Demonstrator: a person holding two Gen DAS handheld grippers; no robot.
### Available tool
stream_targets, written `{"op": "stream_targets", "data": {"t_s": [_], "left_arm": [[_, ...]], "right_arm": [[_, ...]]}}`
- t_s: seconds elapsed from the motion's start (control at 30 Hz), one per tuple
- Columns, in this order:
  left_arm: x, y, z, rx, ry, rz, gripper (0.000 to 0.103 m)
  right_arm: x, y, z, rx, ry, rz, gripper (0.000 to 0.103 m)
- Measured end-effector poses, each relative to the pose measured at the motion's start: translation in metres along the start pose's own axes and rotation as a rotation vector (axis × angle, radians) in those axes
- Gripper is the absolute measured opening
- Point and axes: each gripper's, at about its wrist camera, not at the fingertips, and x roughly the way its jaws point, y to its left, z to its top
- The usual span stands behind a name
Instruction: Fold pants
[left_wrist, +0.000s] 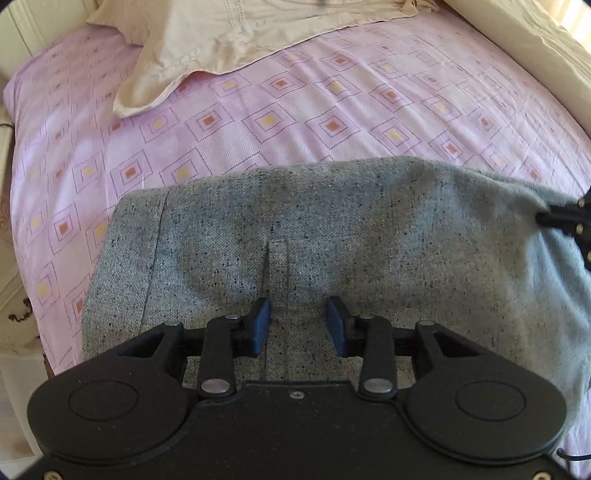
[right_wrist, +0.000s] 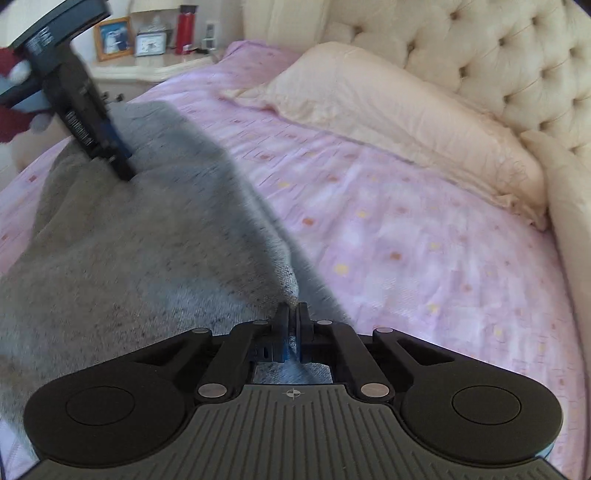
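Left wrist view: the left gripper (left_wrist: 298, 325) is hovering over the pants (left_wrist: 314, 243) with its two blue fingers (left_wrist: 260, 325) spread apart, and a belt loop (left_wrist: 276, 266) is lying just ahead of the gap. Whether the fingertips are touching the cloth is hard to tell. The one pair of grey pants is lying on the pink sheet (left_wrist: 258, 122), near its close edge. At the right edge the right gripper (left_wrist: 565, 218) is showing only as a cut-off black tip against the cloth. One beige pillow (left_wrist: 221, 40) is lying beyond, its top cut off.

Right wrist view: the right gripper (right_wrist: 294, 314) is pinching an edge of the pants (right_wrist: 140, 240), its two fingers pressed together on the fabric. The cloth is blurring here, so its weave is hard to make out. The left gripper (right_wrist: 123, 162) is standing tilted at the pants' far end; its fingers are hidden from this side. One pillow (right_wrist: 388, 110) is leaning against the tufted headboard (right_wrist: 480, 51). On the nightstand (right_wrist: 155, 66) one red bottle (right_wrist: 184, 29) and one framed picture (right_wrist: 112, 38) are standing.
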Motion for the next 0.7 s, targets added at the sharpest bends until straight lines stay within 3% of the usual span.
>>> {"op": "stream_targets", "data": {"t_s": [0.1, 0.2, 0.27, 0.37, 0.43, 0.57, 0.7], "left_arm": [[0.000, 0.005, 0.000, -0.005, -0.004, -0.017, 0.046], [-0.003, 0.009, 0.000, -0.028, -0.005, -0.028, 0.046], [-0.007, 0.007, 0.000, -0.030, 0.002, -0.015, 0.046], [-0.025, -0.005, 0.005, -0.038, -0.015, 0.012, 0.041], [-0.037, -0.021, 0.010, -0.014, -0.052, -0.006, 0.041], [-0.040, -0.066, 0.024, 0.060, -0.086, -0.046, 0.042], [-0.006, -0.091, 0.037, 0.082, -0.019, -0.002, 0.047]], "right_arm": [[0.021, -0.017, 0.002, 0.103, 0.057, 0.010, 0.004], [0.020, -0.014, -0.004, 0.108, 0.002, -0.007, 0.007], [0.006, -0.019, -0.010, 0.157, -0.036, -0.028, 0.023], [-0.029, -0.029, -0.023, 0.222, -0.114, -0.064, 0.023], [-0.047, -0.032, -0.037, 0.254, -0.119, -0.073, 0.023], [-0.059, -0.039, -0.071, 0.279, -0.042, -0.129, 0.023], [-0.049, -0.064, -0.108, 0.323, 0.088, -0.286, 0.022]]}}
